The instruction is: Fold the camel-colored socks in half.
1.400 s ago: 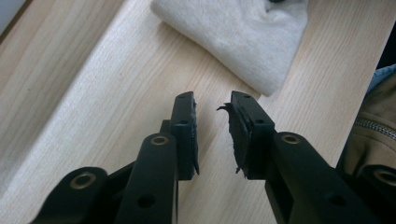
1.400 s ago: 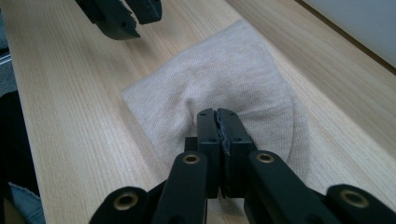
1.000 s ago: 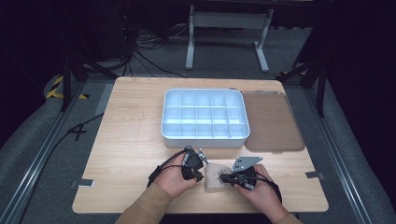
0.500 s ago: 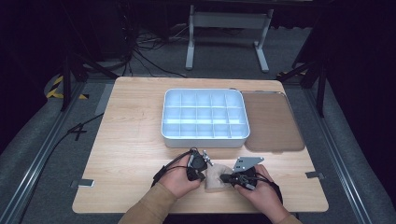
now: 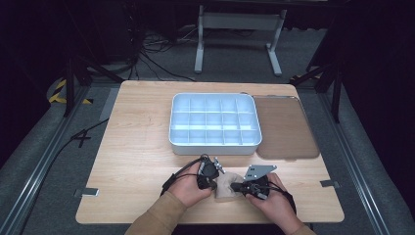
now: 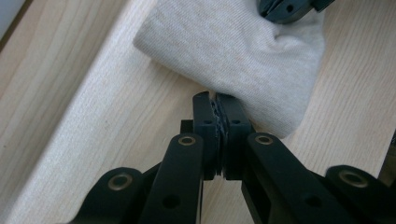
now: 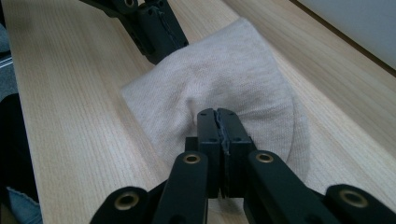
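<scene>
Cloth beige, ribbed knit, folded, bunched.

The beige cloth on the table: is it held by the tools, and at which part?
Yes. The left tool is shut on one edge of the cloth, and the right tool pinches its opposite edge.

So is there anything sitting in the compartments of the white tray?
No, in the high view every compartment of the white tray shows a bare bottom.
</scene>
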Motion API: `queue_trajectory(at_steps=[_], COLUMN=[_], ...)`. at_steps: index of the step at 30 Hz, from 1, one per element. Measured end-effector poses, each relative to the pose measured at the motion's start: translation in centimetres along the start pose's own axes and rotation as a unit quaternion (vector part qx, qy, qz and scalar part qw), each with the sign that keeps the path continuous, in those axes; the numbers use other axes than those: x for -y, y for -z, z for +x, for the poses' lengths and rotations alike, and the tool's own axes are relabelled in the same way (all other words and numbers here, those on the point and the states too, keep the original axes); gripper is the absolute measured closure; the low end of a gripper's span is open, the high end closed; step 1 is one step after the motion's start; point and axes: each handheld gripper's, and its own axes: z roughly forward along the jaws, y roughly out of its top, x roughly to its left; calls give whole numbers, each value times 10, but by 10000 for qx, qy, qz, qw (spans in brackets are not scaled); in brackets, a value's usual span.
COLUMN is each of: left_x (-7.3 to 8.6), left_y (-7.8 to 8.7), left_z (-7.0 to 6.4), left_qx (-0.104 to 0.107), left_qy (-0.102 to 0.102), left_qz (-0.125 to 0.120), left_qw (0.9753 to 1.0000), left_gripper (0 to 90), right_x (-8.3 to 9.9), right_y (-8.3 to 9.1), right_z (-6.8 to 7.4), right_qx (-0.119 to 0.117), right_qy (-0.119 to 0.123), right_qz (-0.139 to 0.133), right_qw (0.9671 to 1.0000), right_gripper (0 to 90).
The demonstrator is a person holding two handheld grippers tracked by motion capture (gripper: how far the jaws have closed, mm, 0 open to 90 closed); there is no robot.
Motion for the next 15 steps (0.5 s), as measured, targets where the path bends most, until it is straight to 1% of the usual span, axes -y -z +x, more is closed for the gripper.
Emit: queue_trajectory(at_steps=[3, 4, 7, 8, 9, 10, 11, 14, 15], left_x=[-1, -1, -3, -4, -5, -5, -6, -8, -9], left_y=[2, 3, 5, 5, 6, 7, 8, 10, 11], left_z=[-1, -1, -3, -4, -4, -5, -5, -8, -8], left_qx=[10, -10, 21, 28, 8, 36, 13, -19, -32], left_qy=[-9, -44, -83, -67, -117, -86, -144, -163, -229], left_qz=[-105, -125, -198, -248, -278, -323, -337, -454, -453], left_qw=[9999, 9999, 9998, 9997, 9995, 9994, 9993, 9988, 9987], left_gripper=[877, 877, 877, 877, 877, 877, 877, 876, 877], right_x=[0, 0, 0, 0, 0, 0, 0, 0, 0], right_y=[0, 0, 0, 0, 0, 0, 0, 0, 0], right_z=[0, 0, 0, 0, 0, 0, 0, 0, 0], right_qx=[-3, 1, -3, -5, -2, -3, -2, -1, -2], right_qy=[-5, 1, -3, -2, 0, 11, 10, 1, 10], right_qz=[-3, -1, -3, -7, -5, -10, -8, -3, -7], right_qw=[10000, 10000, 10000, 10000, 10000, 10000, 10000, 10000, 10000], right_gripper=[892, 892, 892, 892, 892, 892, 892, 892, 892])
